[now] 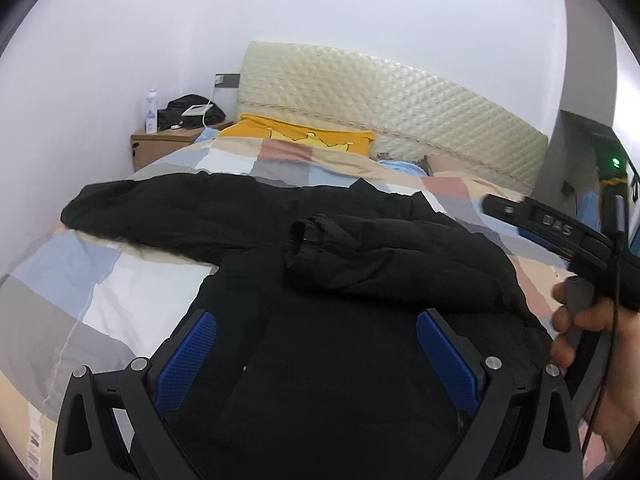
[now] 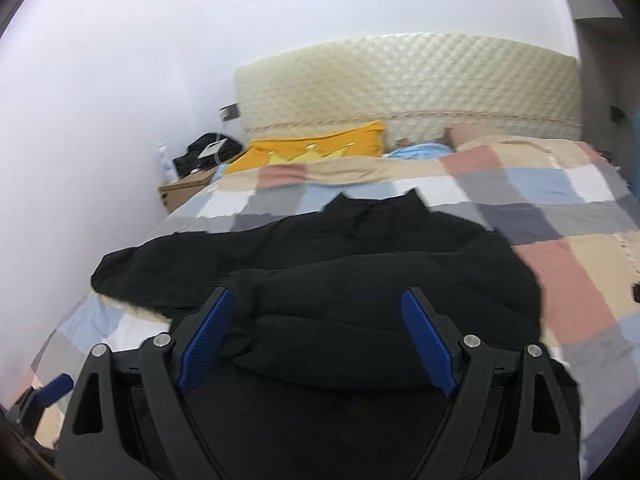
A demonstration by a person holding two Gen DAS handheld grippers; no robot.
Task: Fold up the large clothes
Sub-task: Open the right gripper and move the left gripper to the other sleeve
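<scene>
A black padded jacket (image 1: 320,380) lies spread on the checkered duvet (image 1: 120,300). One sleeve (image 1: 380,252) is folded across its chest, cuff toward the left. The other sleeve (image 1: 160,208) stretches out to the left. My left gripper (image 1: 316,316) hovers open above the jacket's lower body with nothing between its pads. My right gripper (image 2: 317,294) is open too, just above the folded sleeve (image 2: 360,276) of the jacket (image 2: 360,232), holding nothing. At the right edge of the left wrist view a person's hand (image 1: 580,320) holds the right gripper's handle.
A quilted cream headboard (image 1: 400,92) stands at the far end, with a yellow pillow (image 1: 304,136) in front of it. A wooden nightstand (image 1: 168,140) at the far left carries a white bottle (image 1: 151,112) and dark items. White wall runs along the bed's left side.
</scene>
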